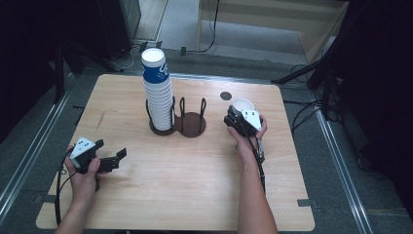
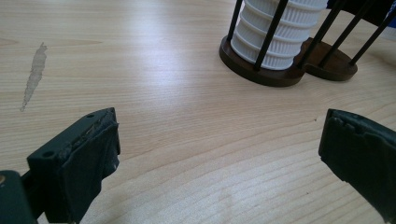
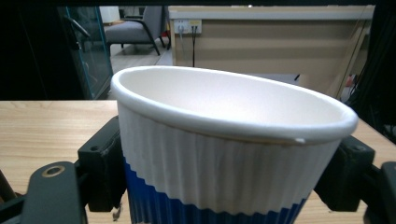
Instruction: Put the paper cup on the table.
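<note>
High view: my right gripper (image 1: 239, 118) at table's (image 1: 146, 195) right-centre, jaws clamped on paper cup (image 1: 242, 104), w/ cup upright, mouth up. Right gripper view: pads press both sides of ribbed white-and-blue cup (image 3: 224, 158). Left gripper (image 1: 109, 158) low near left edge, jaws wide apart, nothing betw. them. Cup stack (image 1: 158, 92) in dark holder (image 1: 182, 124), mid-table.

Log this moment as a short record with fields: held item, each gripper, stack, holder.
held item: white-and-blue ribbed paper cup, upright, mouth empty
right gripper: jaws clamped on the cup's sides
left gripper: jaws open, nothing between them, over the wooden table
stack: tall stack of paper cups in holder's left ring
holder: dark brown two-ring cup holder, right ring empty
</note>
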`<state>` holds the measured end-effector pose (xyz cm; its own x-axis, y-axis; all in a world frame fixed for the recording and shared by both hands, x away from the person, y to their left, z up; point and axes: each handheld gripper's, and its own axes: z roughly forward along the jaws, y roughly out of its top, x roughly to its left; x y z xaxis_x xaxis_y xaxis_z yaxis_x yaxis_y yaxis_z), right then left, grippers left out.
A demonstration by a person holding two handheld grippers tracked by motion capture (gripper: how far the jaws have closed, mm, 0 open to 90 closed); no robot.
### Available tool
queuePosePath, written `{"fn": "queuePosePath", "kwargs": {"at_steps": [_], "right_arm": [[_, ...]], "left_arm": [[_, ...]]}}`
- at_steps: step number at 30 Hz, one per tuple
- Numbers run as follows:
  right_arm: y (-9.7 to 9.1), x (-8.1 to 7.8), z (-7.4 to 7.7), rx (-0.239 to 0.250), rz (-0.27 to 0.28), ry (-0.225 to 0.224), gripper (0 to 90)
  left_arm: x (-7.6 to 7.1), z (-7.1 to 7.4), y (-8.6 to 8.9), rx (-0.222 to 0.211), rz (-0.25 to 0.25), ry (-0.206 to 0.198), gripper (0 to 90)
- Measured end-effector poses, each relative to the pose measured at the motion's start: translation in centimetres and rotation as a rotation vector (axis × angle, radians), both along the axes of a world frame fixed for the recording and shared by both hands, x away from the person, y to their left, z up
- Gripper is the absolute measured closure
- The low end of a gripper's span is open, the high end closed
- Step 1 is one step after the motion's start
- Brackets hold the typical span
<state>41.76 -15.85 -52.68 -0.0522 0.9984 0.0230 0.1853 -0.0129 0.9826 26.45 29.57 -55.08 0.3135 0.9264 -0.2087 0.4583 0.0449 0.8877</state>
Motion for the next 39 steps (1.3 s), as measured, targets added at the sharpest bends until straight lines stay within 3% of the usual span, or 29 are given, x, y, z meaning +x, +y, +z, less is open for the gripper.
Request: {"fn": "queuePosePath", "kwargs": {"at_steps": [14, 19, 29, 33, 39], "right_arm": [[0.1, 0.8, -0.6, -0.019, -0.004, 0.066, 17.9], [0.1, 0.9, -1.1, -0.035, 0.008, 0.111, 16.7], [0.0, 0.6, -1.2, -0.025, 0.017, 0.133, 11.4], [0.0, 0.4, -0.9, -0.004, 0.040, 0.145, 0.7], [-0.4, -0.2, -0.7, 0.016, 0.042, 0.140, 0.0]], "left_arm": [[0.0, 0.0, 0.1, -0.004, 0.000, 0.005, 0.0], [0.0, 0.0, 0.0, -0.004, -0.001, 0.003, 0.0], [0.0, 0.0, 0.1, -0.007, 0.001, 0.005, 0.0], [0.0, 0.0, 0.1, -0.010, 0.001, 0.007, 0.0], [0.1, 0.0, 0.2, -0.017, 0.001, 0.008, 0.0]]}}
